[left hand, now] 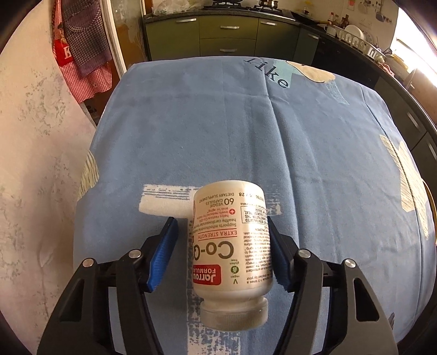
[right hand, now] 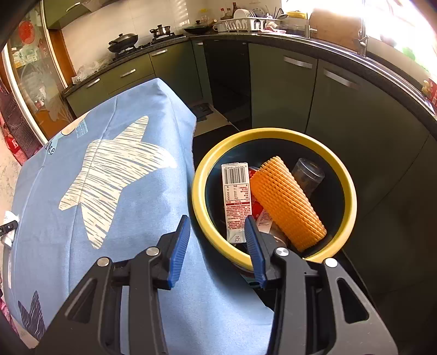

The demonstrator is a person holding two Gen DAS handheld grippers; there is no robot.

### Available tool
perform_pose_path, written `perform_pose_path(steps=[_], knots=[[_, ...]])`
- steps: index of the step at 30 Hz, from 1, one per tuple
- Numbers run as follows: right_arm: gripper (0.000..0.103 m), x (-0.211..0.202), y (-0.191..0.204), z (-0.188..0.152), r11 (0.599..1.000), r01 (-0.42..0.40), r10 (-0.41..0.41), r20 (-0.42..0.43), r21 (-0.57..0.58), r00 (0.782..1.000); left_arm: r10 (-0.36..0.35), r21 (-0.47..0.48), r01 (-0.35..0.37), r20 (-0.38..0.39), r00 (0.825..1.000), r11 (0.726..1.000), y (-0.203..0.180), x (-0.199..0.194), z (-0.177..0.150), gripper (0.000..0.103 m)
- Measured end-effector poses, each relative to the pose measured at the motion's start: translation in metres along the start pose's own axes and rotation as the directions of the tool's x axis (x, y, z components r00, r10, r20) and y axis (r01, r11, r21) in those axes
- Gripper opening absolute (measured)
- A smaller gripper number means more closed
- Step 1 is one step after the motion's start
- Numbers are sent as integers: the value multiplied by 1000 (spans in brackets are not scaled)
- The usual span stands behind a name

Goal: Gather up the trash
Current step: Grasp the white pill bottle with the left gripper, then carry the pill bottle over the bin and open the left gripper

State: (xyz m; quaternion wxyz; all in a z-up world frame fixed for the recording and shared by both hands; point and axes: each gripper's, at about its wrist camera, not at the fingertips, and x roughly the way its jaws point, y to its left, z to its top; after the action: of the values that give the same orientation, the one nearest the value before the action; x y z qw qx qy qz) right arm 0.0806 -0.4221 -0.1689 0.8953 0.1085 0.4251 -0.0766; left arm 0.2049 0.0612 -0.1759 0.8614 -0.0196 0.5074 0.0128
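White plastic, a supplement bottle (left hand: 232, 245) lies on its side on the blue cloth (left hand: 204, 131), its cap toward the camera, between the blue pads of the left gripper (left hand: 221, 243); the right-hand pad looks to touch its label, the other stands clear with a gap, so the jaws are not clamped on it; a printed white patch in the cloth runs under the bottle's far end.

Yellow-rimmed, the bin (right hand: 352, 191) stands just beside the table's edge, below the cloth's level; inside lie a carton with a barcode (right hand: 236, 196), an orange foam net sleeve (right hand: 286, 202) and a clear cup (right hand: 308, 172); the right gripper (right hand: 217, 240) hangs above the near rim, tilted downward, jaws parted and holding nothing.

Pale stars (right hand: 117, 169) mark the cloth; green kitchen cabinets (right hand: 281, 90) line the room, with pans on a hob (right hand: 123, 42) and a dish rack (right hand: 243, 23) on the counter.
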Motion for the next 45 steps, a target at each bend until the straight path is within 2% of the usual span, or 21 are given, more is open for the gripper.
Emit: perform_pose_path(steps=[5,14,20,24,27,29,33,41,44,45], knots=[[40,2,2,0,1000,-5,5,-3,-2,1000,12,6,-12,9,1000,1000,-2,-2,-2,47],[40,-2,5,-1,1000,-11,11,6,-3,1000,-29,37,28,31,999,999,-14,-15,-9,47],[40,-6,5,-2,1000,-15,15,11,-2,1000,-98,128,88,72,993,988,-49,-45,-9,47],[40,-11,-2,-3,1000,-6,6,23,9,1000,-183,232,160,80,980,959,-92,-64,-6,47],[40,-18,-16,-4,999,14,-16,40,34,999,-263,330,229,62,963,916,-136,-76,-3,47],[40,-23,-29,-6,998,24,-27,51,59,998,-318,392,279,38,947,877,-170,-83,-1,47],[40,-31,-56,-12,993,46,-54,69,113,996,-413,500,372,-31,910,782,-243,-90,5,47],[40,-38,-105,-21,978,67,-87,95,196,992,-504,608,488,-162,849,627,-385,-94,9,47],[40,-38,-122,-24,972,73,-97,100,223,990,-517,627,515,-202,832,584,-436,-88,11,47],[40,-38,-126,-25,971,72,-97,100,230,990,-515,635,514,-205,832,577,-453,-84,11,47]])
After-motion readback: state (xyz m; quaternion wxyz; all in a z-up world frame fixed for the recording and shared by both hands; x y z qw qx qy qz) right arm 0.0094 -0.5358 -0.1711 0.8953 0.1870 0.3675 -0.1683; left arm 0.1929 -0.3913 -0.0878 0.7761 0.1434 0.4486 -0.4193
